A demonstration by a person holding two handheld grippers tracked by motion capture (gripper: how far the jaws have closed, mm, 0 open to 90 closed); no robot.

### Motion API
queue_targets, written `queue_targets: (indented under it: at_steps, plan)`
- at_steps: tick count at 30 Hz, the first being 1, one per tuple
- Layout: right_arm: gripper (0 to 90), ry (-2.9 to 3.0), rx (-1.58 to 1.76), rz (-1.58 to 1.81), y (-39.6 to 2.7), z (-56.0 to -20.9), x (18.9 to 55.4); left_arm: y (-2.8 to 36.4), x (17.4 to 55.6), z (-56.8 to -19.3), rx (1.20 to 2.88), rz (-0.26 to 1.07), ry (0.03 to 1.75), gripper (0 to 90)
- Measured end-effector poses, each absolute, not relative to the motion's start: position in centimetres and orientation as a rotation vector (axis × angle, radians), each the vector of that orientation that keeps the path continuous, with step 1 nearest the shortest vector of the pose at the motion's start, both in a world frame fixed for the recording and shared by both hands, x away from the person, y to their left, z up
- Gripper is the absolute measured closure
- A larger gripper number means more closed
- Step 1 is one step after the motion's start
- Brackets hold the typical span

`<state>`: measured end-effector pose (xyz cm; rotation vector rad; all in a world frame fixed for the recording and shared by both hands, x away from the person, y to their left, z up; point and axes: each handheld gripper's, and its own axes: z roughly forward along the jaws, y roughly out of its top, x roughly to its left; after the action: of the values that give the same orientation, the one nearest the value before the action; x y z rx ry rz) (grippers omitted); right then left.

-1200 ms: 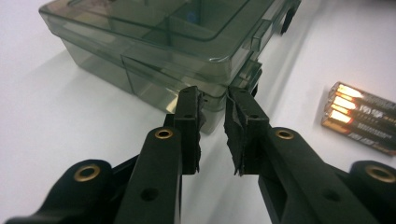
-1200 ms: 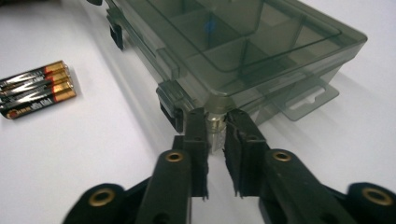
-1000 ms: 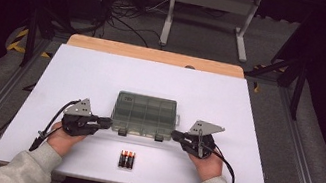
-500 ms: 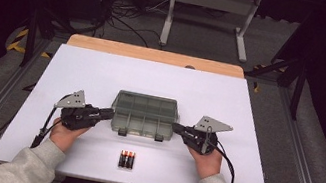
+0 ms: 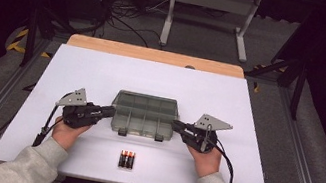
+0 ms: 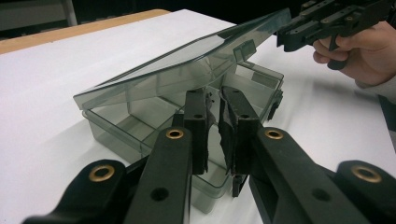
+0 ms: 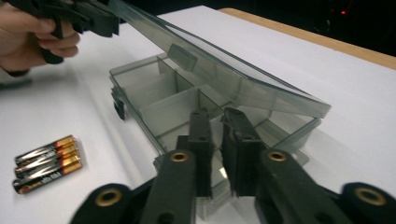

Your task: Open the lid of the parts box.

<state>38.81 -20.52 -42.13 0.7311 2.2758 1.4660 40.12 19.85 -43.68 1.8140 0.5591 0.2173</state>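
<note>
A smoky clear compartment box (image 5: pixel 145 116) lies mid-table, empty, with its lid (image 6: pixel 187 65) tilted up. My left gripper (image 5: pixel 110 111) is at the box's left end. Its jaws (image 6: pixel 214 100) are nearly together, their tips just under the lid's end edge, and nothing is pinched between them. My right gripper (image 5: pixel 175 124) is at the right end. Its jaws (image 7: pixel 217 116) have just been opening to a narrow slit with nothing between them. Each gripper view shows the other gripper's tips at the raised lid's far corner (image 7: pixel 105 21) (image 6: pixel 285 37).
Three AAA batteries (image 5: pixel 126 159) lie side by side near the front edge, between my forearms, and also appear as batteries (image 7: pixel 46 163) in the right gripper view. The white tabletop (image 5: pixel 103 71) stretches behind the box to a wooden strip (image 5: pixel 157 56).
The left gripper's grey plate has shifted slightly left since the earliest frame. Both grippers have stayed at the box's ends.
</note>
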Motion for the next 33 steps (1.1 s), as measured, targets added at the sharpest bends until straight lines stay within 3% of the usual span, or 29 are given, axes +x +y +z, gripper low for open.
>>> queue_targets:
  at_steps: [2,3,4,6,11,14,26,33]
  plan:
    - [56.5,2.259,0.79,1.404,-20.4,-42.0,38.8,19.9,40.2,-43.7,1.808,0.216,0.56,80.9]
    - [51.1,2.25,0.793,1.385,-20.4,-42.0,38.9,19.9,40.2,-43.7,1.809,0.207,0.562,80.8]
    - [51.1,2.25,0.793,1.385,-20.4,-42.0,38.9,19.9,40.2,-43.7,1.809,0.207,0.562,80.7]
    - [39.2,2.21,0.814,1.332,-20.2,-41.6,39.3,19.9,40.2,-43.8,1.812,0.199,0.563,80.4]
    - [38.2,2.191,0.8,1.333,-20.1,-40.8,40.0,19.8,40.2,-43.7,1.816,0.197,0.557,79.0]
    - [38.2,2.175,0.794,1.34,-20.0,-40.1,40.5,19.3,39.8,-43.7,1.865,0.183,0.519,70.0]
    - [41.9,2.168,0.779,1.352,-19.4,-38.4,42.6,18.4,39.9,-44.6,1.994,0.091,0.492,59.2]
    - [55.8,2.181,0.752,1.362,-18.9,-37.7,43.5,18.0,39.9,-45.0,2.052,0.079,0.48,56.8]
